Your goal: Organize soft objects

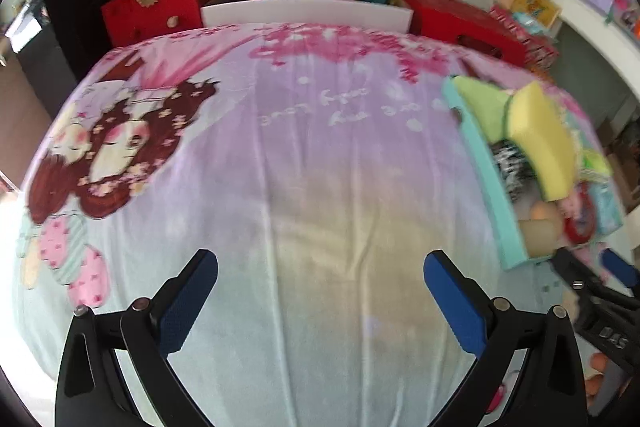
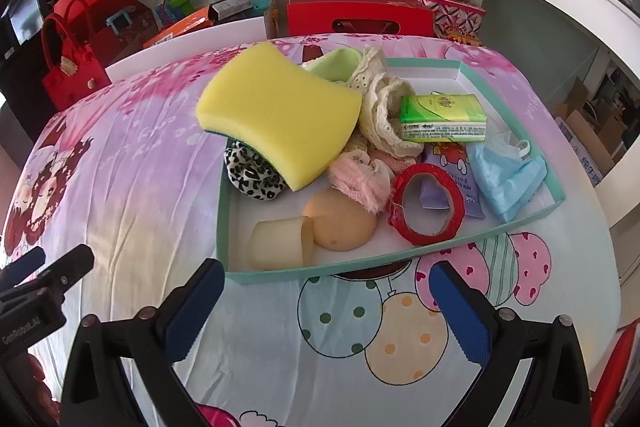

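Both my tools, left tool and right tool, gape wide, empty; yellow sponge tops the teal tray, so everything's gathered.

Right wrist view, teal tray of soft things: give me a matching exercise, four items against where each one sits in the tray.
Items:
1. large yellow sponge
2. green tissue packet
3. red tape ring
4. pale cylindrical cup lying on its side

Places:
A. near left corner of the teal tray, beside the orange rounded sponge
B. overhanging the tray's left wall, on the leopard-print cloth
C. resting against the cream lace fabric
D. near the front wall, leaning on the purple packet

Pairs: 1-B, 2-C, 3-D, 4-A
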The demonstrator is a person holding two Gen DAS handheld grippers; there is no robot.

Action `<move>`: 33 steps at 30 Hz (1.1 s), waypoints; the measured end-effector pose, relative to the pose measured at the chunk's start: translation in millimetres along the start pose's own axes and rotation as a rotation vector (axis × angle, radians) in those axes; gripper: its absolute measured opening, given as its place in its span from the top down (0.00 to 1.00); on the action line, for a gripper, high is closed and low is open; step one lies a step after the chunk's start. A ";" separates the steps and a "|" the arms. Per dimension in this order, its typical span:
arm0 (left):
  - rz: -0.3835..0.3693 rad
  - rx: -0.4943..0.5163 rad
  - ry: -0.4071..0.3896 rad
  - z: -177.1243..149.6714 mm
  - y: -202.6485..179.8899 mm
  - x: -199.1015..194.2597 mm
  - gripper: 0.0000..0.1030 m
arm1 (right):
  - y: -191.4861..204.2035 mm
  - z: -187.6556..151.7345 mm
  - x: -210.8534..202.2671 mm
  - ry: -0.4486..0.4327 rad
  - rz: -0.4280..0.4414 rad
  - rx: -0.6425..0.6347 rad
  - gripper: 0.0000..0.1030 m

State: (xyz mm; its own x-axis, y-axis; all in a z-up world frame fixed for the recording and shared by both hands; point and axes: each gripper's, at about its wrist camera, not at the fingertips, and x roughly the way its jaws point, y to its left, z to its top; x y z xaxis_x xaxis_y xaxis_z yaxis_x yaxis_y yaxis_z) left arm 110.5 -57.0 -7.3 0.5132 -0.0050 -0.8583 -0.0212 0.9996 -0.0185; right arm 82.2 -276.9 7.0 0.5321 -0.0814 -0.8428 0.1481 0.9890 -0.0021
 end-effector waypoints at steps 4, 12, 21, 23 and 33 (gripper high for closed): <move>0.037 0.012 0.002 -1.0 0.5 -0.5 0.00 | 0.2 -2.3 -4.3 -0.006 -0.004 0.006 0.00; 0.071 0.051 -0.003 -3.0 -6.1 -3.7 0.00 | -1.1 -4.2 -5.9 -0.003 0.003 0.015 0.00; 0.044 0.063 0.006 -3.3 -8.3 -2.2 0.00 | -7.7 -2.5 -6.3 -0.006 0.007 0.043 0.00; 0.037 0.066 0.004 -3.5 -10.0 -2.9 0.00 | -8.1 -2.5 -5.4 -0.004 0.010 0.044 0.00; 0.043 0.106 0.000 -4.2 -17.5 -5.3 0.00 | -6.4 -3.0 -2.2 0.001 -0.010 0.016 0.00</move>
State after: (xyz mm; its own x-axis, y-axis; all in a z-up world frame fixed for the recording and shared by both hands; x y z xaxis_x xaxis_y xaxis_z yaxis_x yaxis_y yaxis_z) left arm 104.6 -74.6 -4.6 0.5141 0.0383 -0.8569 0.0476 0.9962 0.0731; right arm 77.6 -282.7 7.3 0.5298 -0.0911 -0.8432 0.1663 0.9861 -0.0021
